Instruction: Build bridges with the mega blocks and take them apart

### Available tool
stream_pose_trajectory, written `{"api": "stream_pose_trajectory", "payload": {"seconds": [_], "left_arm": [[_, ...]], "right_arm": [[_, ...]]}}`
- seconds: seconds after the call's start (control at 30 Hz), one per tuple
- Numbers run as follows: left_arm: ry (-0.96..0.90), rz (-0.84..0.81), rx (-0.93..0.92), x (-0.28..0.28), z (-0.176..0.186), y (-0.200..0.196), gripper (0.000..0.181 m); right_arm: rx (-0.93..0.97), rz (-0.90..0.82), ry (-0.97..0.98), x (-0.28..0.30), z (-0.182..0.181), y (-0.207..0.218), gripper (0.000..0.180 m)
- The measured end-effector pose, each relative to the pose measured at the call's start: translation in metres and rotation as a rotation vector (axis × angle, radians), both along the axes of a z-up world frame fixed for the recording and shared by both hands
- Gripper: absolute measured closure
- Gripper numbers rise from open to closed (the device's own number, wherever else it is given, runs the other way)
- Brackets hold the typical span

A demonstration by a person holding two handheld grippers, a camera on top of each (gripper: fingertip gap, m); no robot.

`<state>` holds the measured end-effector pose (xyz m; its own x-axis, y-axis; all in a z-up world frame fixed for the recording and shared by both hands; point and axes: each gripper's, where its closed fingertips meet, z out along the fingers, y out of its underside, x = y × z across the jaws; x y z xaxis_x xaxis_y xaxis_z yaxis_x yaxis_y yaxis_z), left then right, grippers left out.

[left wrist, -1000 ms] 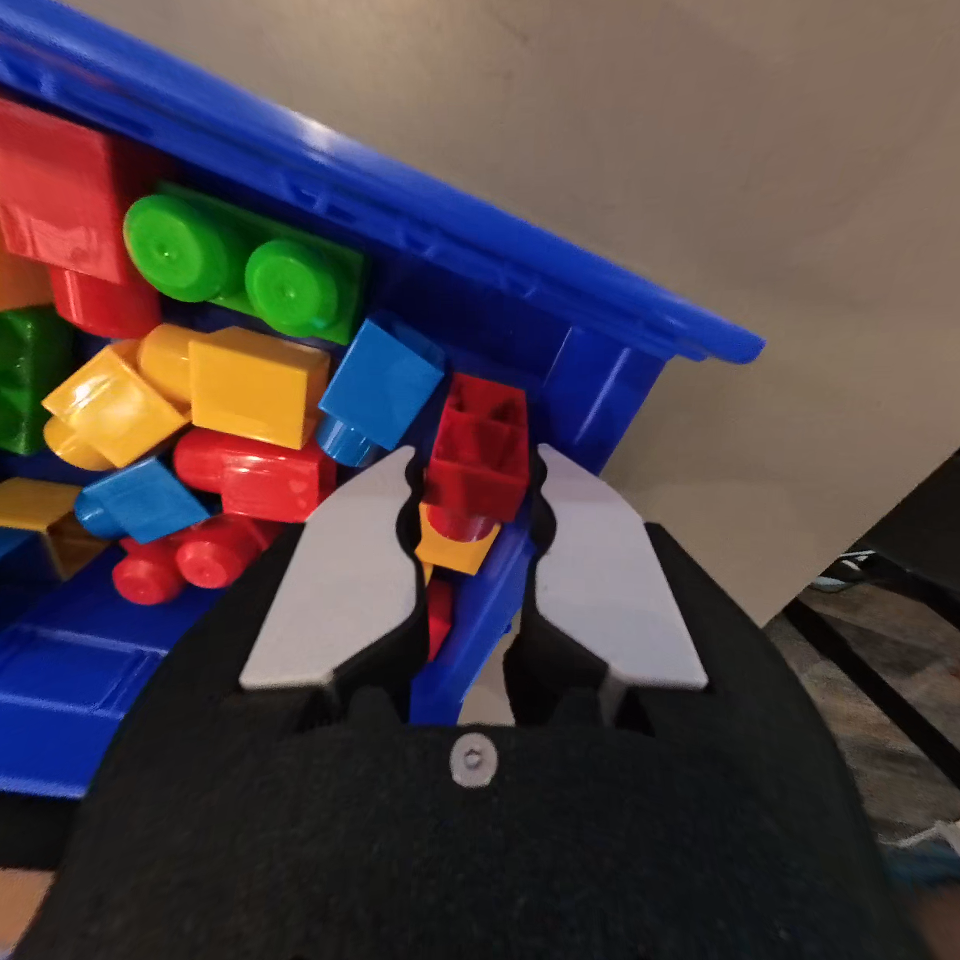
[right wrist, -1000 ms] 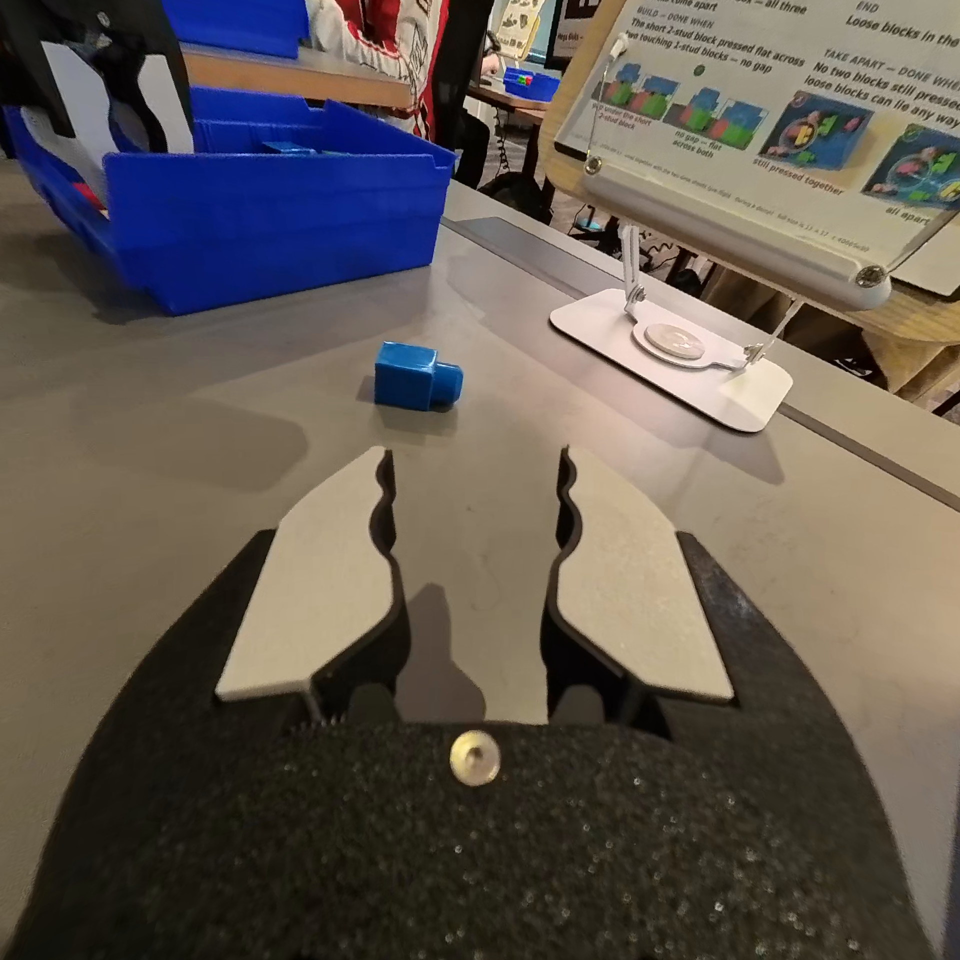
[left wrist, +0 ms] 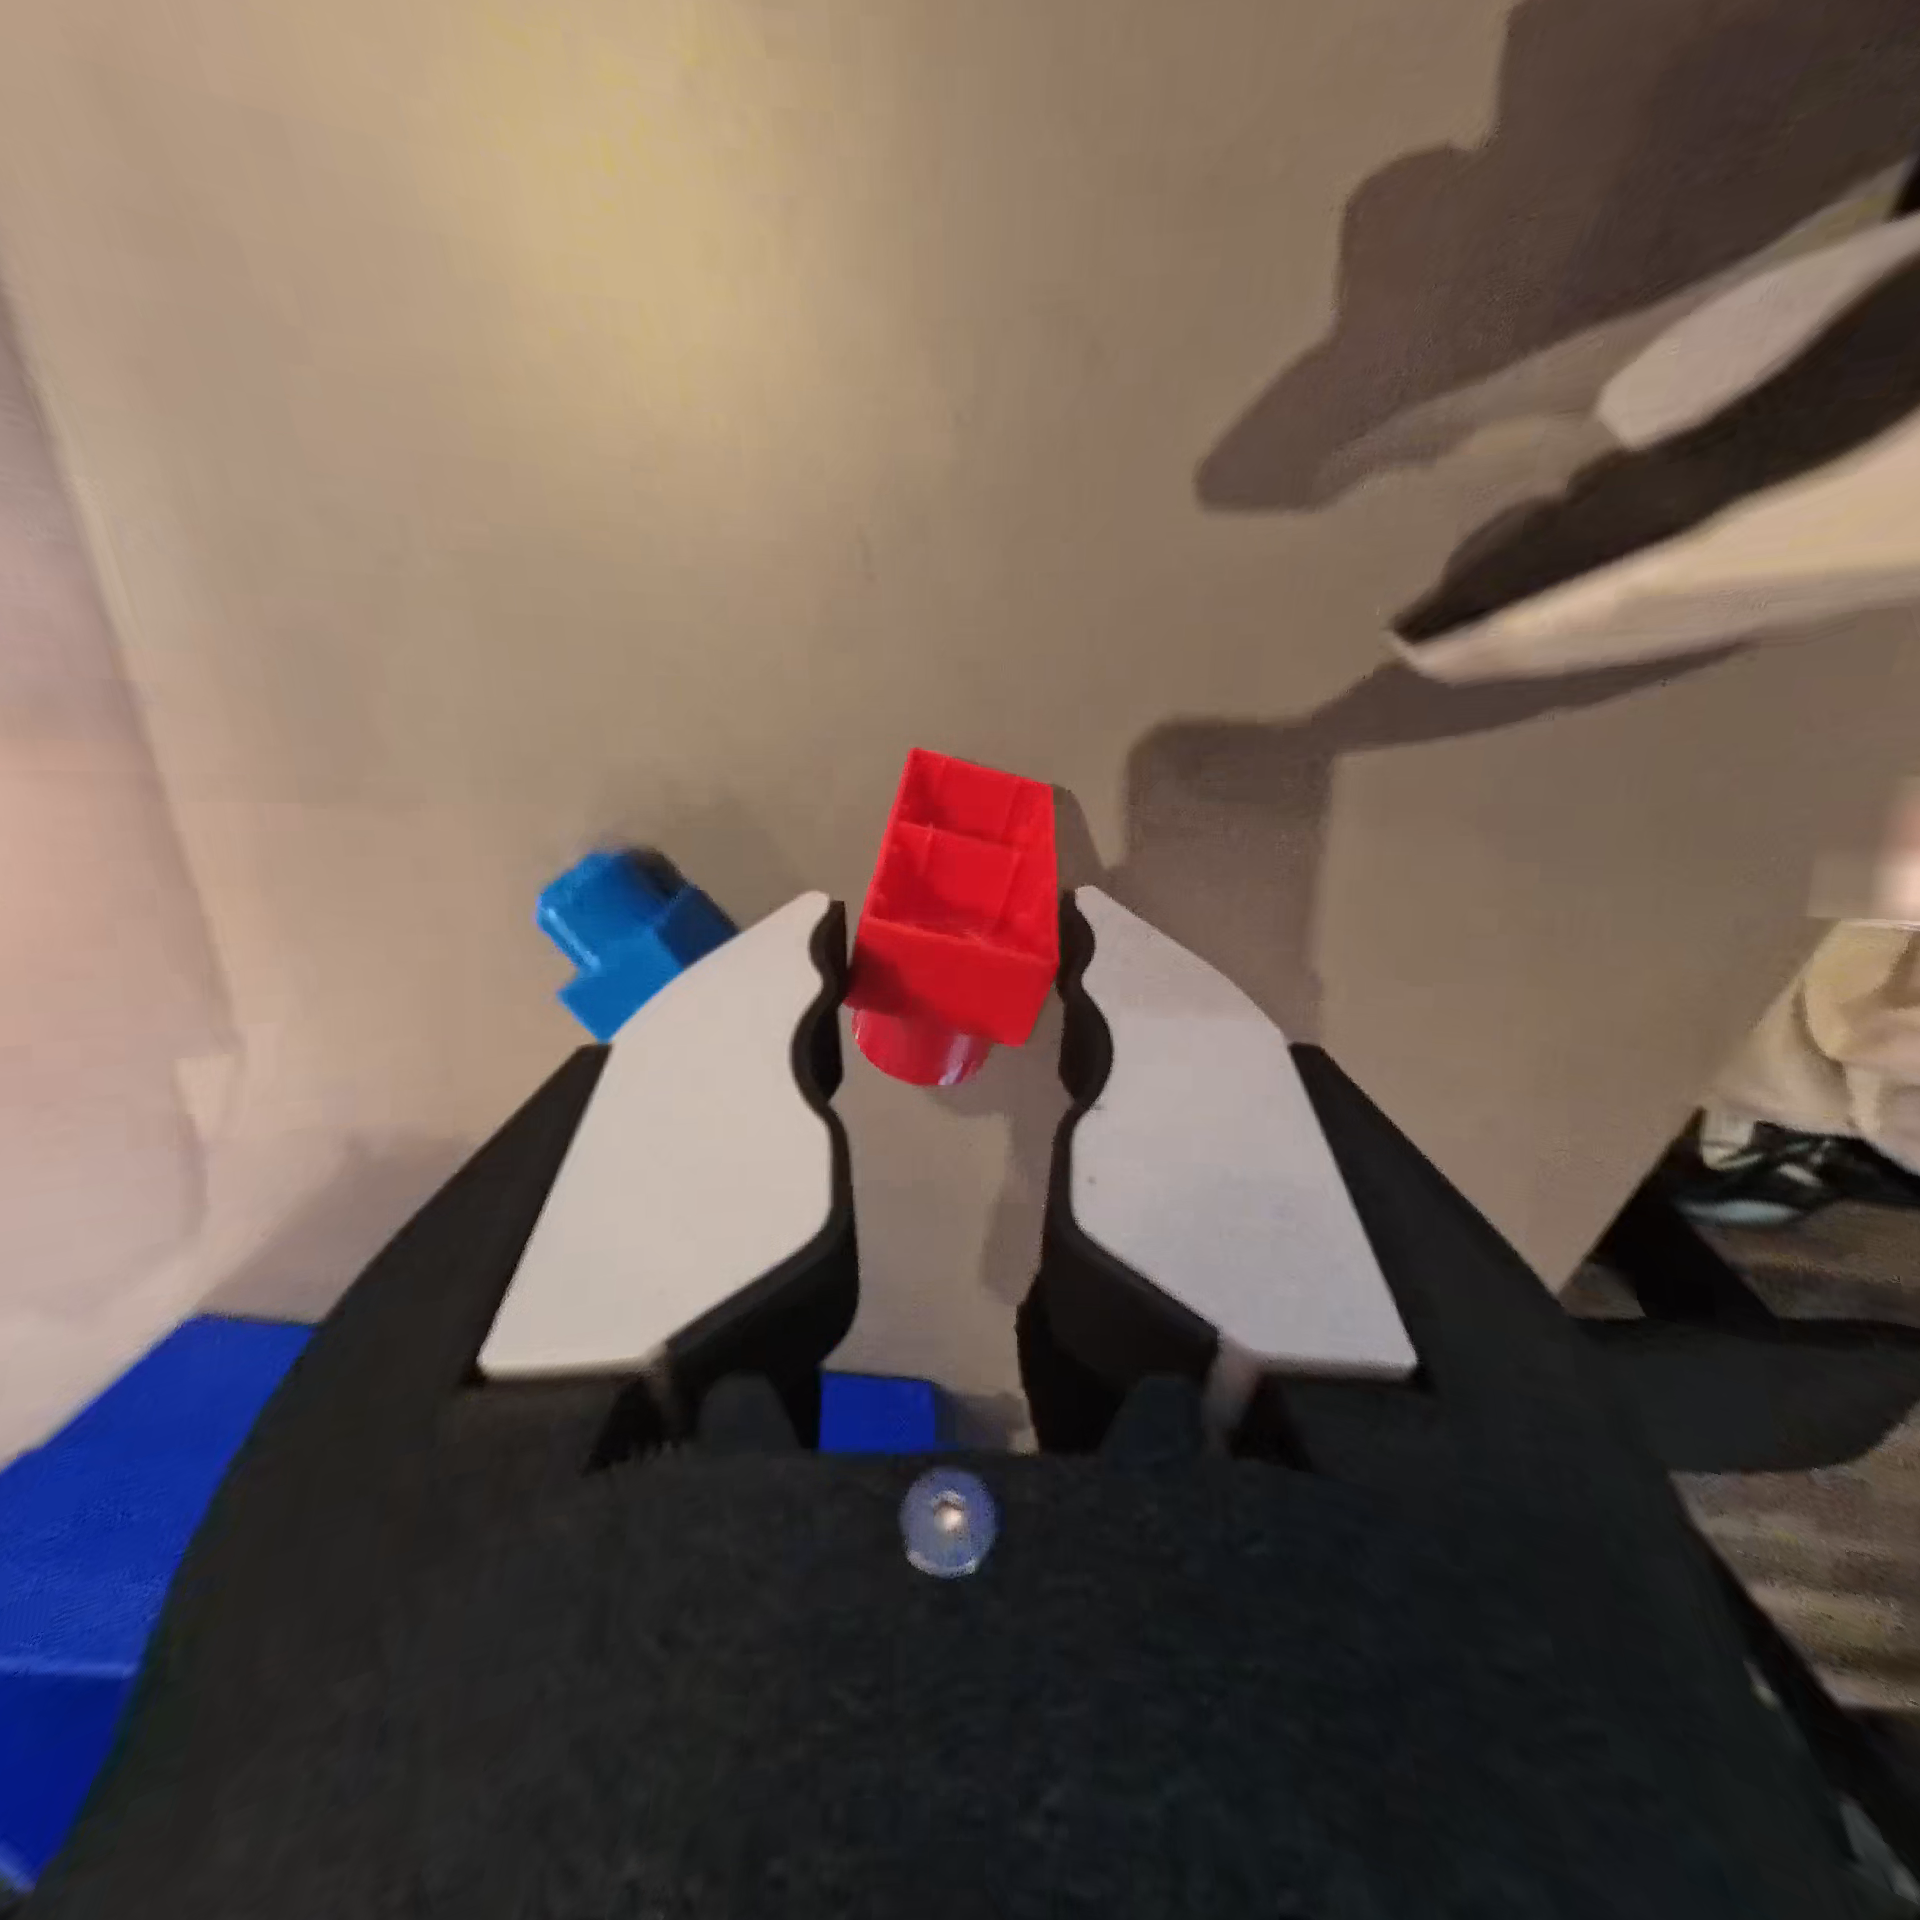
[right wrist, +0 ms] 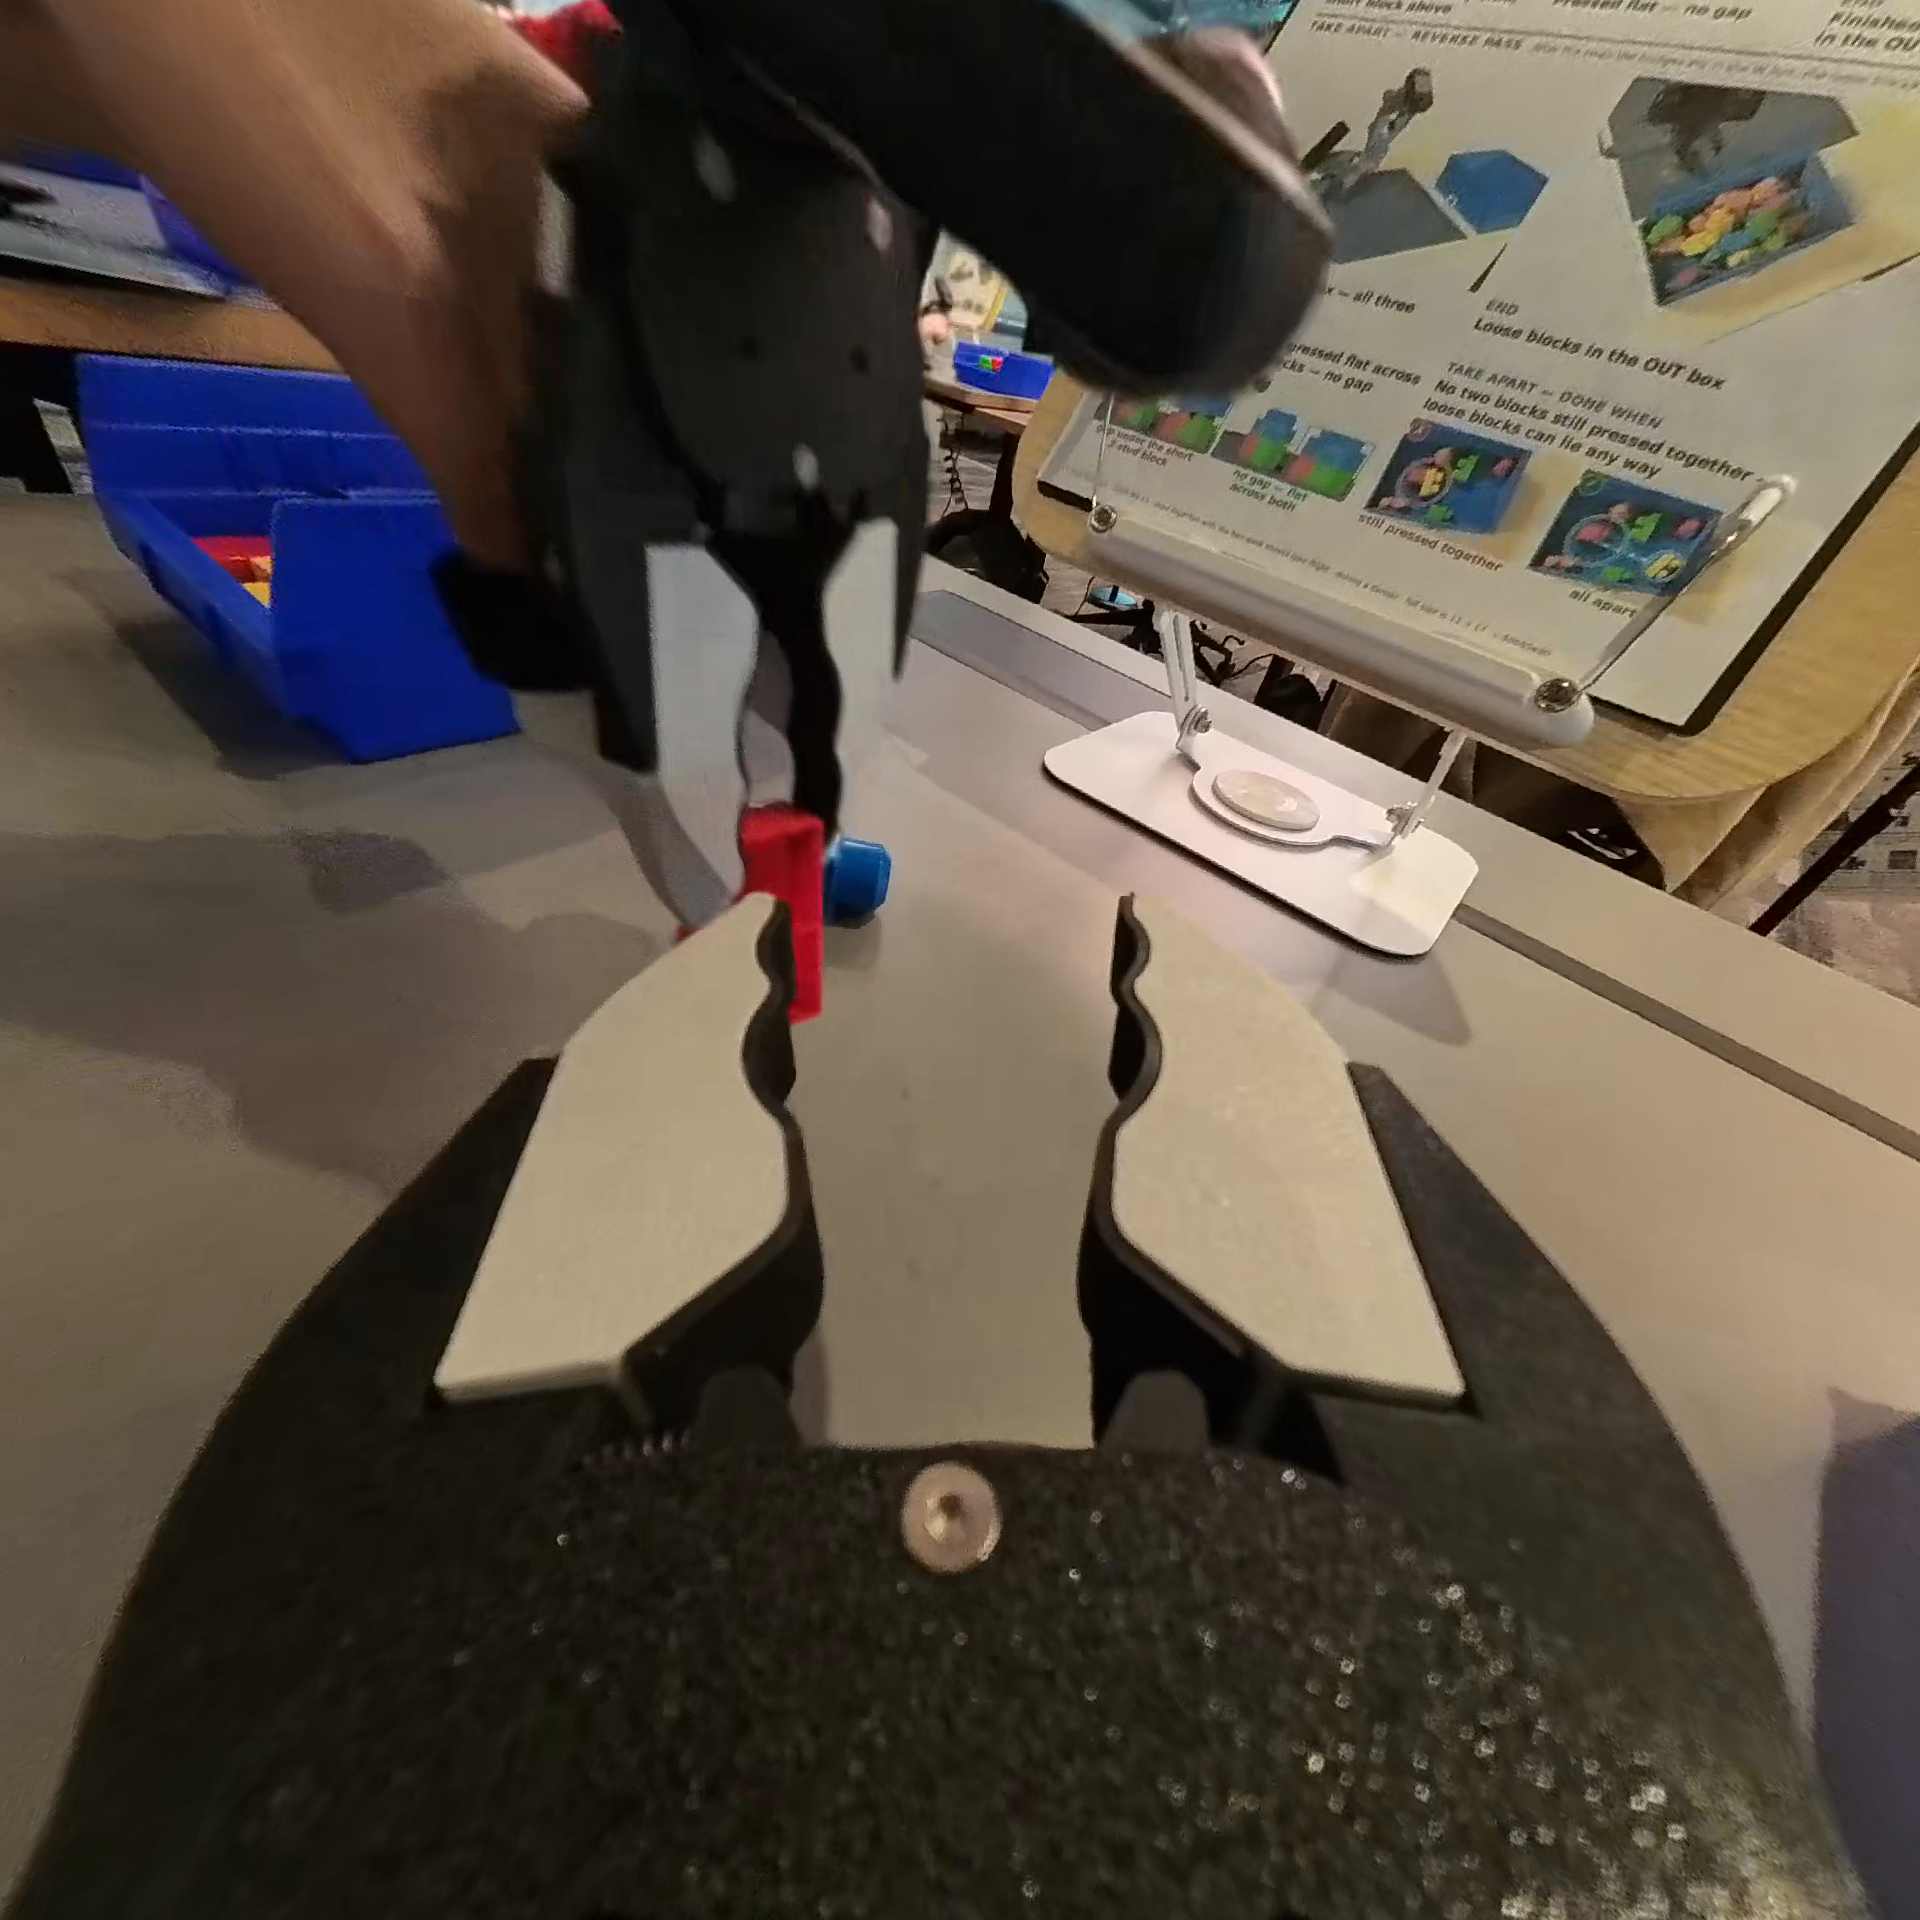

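- Grey bench [right wrist: 1039, 1091] carries the work area; a blue bin [right wrist: 343, 623] of blocks stands at its far left, and an instruction board [right wrist: 1507, 343] on a stand sits at the right.
- Left gripper [left wrist: 951, 935]: jaws clamped on a red block [left wrist: 961, 914], hollow side facing the camera and stud toward it, low over the bench.
- Blue block [left wrist: 623, 935] lies on the bench just beside the red block; likely a second bridge support.
- Right gripper [right wrist: 945, 935]: jaws apart and empty, near the blocks, probably ready to assist.
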<state>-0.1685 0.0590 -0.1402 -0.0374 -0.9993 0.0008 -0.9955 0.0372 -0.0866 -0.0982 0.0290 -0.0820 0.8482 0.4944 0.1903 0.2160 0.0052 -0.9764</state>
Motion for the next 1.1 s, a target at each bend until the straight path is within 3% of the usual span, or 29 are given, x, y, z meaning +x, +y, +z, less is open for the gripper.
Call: {"api": "stream_pose_trajectory", "payload": {"seconds": [0.13,0.37,0.43,0.53,0.67,0.83,0.93,1.1], "left_arm": [[0.078,-0.058,0.053,0.012,-0.019,0.016,0.143],[0.066,-0.102,0.04,0.034,-0.02,0.019,0.142],[0.042,-0.091,0.02,0.035,-0.016,0.017,0.116],[-0.098,-0.044,-0.002,0.033,0.013,0.016,0.11],[-0.412,0.106,0.051,0.0,0.08,0.023,0.103],[-0.773,0.461,0.296,-0.113,0.146,0.032,0.102],[-0.924,0.636,0.401,-0.177,0.147,0.013,0.102],[-0.966,0.826,0.531,-0.232,0.105,-0.031,0.102]], "right_arm": [[-0.01,0.006,-0.005,-0.001,-0.002,0.0,0.121],[-0.037,0.01,-0.01,-0.002,-0.007,0.001,0.121],[-0.039,0.011,-0.005,-0.002,-0.007,0.001,0.121],[-0.053,0.016,-0.001,-0.002,-0.009,0.001,0.121],[-0.054,0.023,-0.004,-0.004,-0.009,0.0,0.121],[-0.053,0.032,-0.027,-0.008,-0.011,-0.001,0.121],[-0.049,0.036,-0.043,-0.011,-0.012,-0.002,0.121],[-0.056,0.045,-0.049,-0.014,-0.013,-0.002,0.121]]}}
